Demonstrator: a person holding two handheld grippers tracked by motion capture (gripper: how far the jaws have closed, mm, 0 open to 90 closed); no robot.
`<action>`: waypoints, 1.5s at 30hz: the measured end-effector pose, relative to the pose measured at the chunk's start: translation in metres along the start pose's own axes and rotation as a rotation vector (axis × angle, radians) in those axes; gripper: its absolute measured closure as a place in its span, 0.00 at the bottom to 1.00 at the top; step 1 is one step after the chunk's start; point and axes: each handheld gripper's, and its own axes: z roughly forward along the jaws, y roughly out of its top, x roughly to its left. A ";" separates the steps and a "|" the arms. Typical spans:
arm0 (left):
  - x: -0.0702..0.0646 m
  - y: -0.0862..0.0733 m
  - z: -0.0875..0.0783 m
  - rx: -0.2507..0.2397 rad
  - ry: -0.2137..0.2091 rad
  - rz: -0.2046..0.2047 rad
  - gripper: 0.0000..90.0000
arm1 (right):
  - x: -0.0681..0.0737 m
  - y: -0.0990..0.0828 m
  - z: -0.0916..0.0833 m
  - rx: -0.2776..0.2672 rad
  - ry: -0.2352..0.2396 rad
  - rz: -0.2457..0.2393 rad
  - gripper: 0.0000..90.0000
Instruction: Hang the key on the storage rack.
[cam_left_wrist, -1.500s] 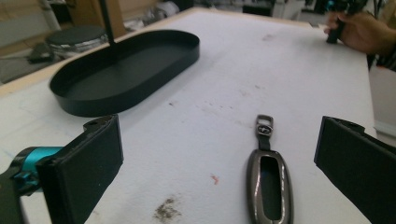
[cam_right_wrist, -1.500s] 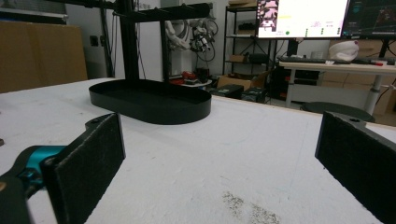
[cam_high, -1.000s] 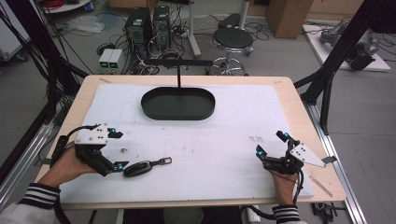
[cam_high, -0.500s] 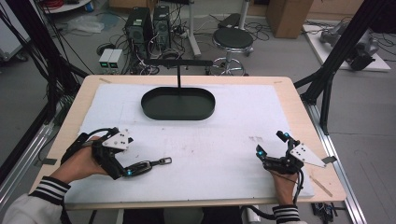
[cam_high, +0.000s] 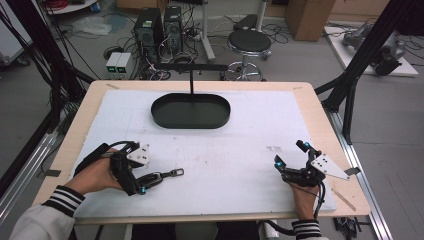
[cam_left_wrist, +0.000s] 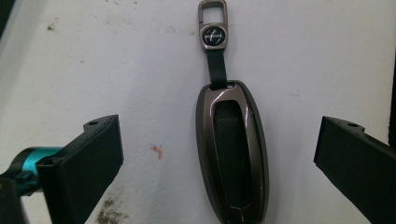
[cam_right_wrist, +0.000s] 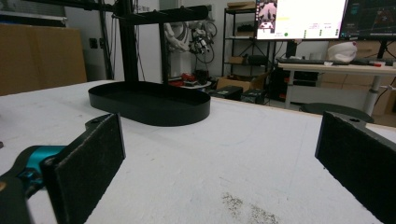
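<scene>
A dark metallic key fob (cam_high: 155, 177) with a short strap and a clasp (cam_high: 176, 172) lies flat on the white mat near the front left. My left gripper (cam_high: 144, 181) is open and low over it. In the left gripper view the key fob (cam_left_wrist: 232, 149) lies lengthwise between the two wide-apart jaws of the left gripper (cam_left_wrist: 219, 126), touching neither, with its clasp (cam_left_wrist: 212, 21) pointing away. My right gripper (cam_high: 289, 153) rests open on the mat at the front right, holding nothing. The right gripper (cam_right_wrist: 219, 121) faces the tray.
A black oval tray (cam_high: 165, 120) sits at the back centre of the mat, with a black T-shaped stand (cam_high: 191, 67) behind it. In the right gripper view the tray (cam_right_wrist: 154, 109) is ahead and to the left. The wooden table edge (cam_high: 350, 200) borders the mat.
My left gripper has moved right along the mat until its open jaws straddle the key fob. The fob and the right gripper have stayed in place.
</scene>
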 end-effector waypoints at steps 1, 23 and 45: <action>-0.001 0.001 0.002 0.004 -0.003 -0.004 0.02 | 0.000 0.000 0.000 0.000 0.000 0.000 0.01; -0.004 0.008 0.023 0.158 -0.041 0.005 0.20 | 0.000 0.000 -0.001 -0.006 0.002 0.004 0.01; -0.003 0.011 0.027 0.219 -0.062 -0.006 0.53 | 0.000 0.000 -0.001 -0.005 0.002 -0.004 0.01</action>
